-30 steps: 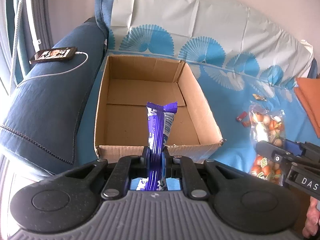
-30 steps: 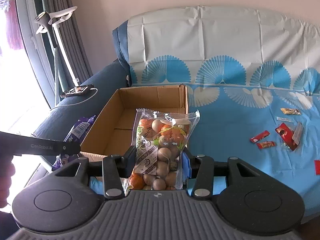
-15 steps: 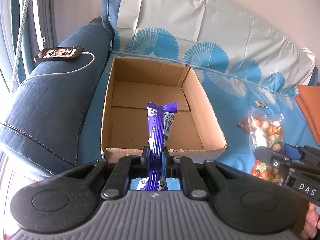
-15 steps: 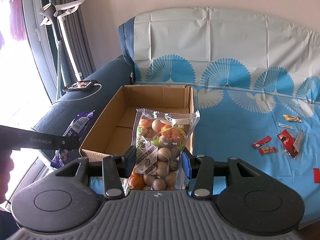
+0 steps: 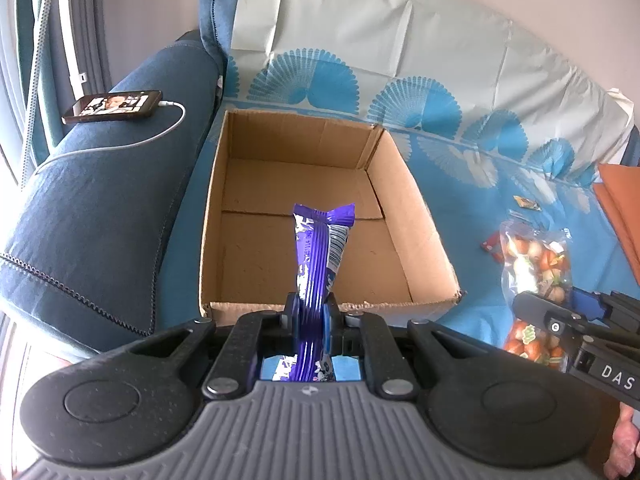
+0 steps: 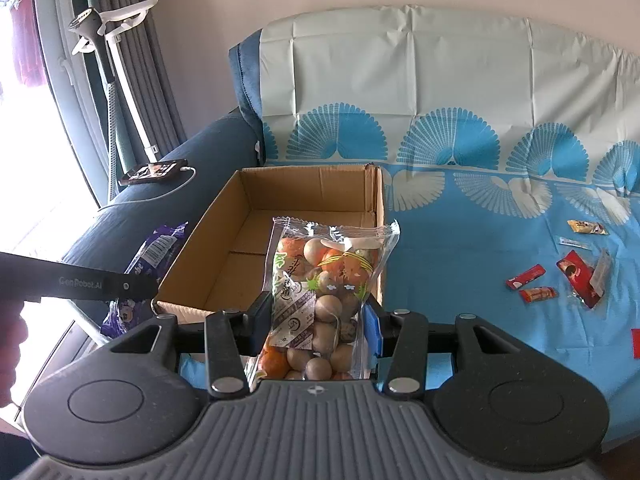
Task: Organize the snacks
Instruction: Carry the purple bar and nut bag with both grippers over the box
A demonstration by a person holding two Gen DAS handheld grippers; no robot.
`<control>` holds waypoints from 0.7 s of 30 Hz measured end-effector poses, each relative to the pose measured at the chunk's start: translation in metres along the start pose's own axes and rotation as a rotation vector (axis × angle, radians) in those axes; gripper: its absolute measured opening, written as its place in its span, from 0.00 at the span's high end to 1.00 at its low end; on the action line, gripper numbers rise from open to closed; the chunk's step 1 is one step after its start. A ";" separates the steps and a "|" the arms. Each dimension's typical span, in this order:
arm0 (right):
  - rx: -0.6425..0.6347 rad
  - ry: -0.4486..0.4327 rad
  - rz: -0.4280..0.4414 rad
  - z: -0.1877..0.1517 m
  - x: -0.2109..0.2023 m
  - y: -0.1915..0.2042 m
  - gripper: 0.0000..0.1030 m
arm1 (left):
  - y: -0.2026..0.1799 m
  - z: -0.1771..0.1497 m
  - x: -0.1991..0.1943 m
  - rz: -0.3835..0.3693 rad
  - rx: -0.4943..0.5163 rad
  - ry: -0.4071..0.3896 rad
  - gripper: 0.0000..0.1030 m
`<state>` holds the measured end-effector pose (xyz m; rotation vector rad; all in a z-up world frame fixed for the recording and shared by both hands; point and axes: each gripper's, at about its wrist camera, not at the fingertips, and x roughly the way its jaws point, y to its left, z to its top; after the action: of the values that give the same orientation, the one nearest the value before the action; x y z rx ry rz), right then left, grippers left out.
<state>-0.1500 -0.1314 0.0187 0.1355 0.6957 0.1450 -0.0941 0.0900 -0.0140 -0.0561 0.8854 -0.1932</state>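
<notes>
1. Nearest me, my left gripper (image 5: 311, 314) is pinched tight on the purple snack packet (image 5: 318, 256), gripping its lower part so the crimped top stands up over the near wall of the cardboard box (image 5: 224, 216)
2. My right gripper (image 6: 316, 316) is clamped across the clear bag of round snacks (image 6: 324, 280), fingers on its two side edges, with the bag just short of the box's near right corner
3. I judge the purple packet light and thin; it holds upright, so it has some stiffness, but the film looks slippery, so a grip near the seam suits it
4. The clear bag looks heavier and lumpy, its loose pieces free to shift; I would hold it mid-body, not by the top seal, and squeeze gently in case the contents crush
5. The box floor shows bare, so either item can go in flat
6. Further right, small red wrappers (image 6: 532, 284) lie on the blue patterned cover (image 6: 460, 260), well apart from the box, and look feather-light
7. Farthest left, a phone (image 5: 114, 106) rests on the sofa arm (image 5: 104, 200)
</notes>
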 end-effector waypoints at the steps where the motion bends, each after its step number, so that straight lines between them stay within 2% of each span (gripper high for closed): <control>1: 0.002 -0.001 0.000 0.000 0.001 0.000 0.52 | 0.001 0.001 0.001 0.002 -0.001 -0.002 0.89; 21: -0.017 -0.016 -0.018 0.024 0.040 -0.007 0.52 | 0.007 0.045 0.023 0.007 -0.015 -0.051 0.89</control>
<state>-0.1030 -0.1328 0.0108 0.1137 0.6794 0.1320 -0.0441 0.0908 -0.0038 -0.0716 0.8363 -0.1776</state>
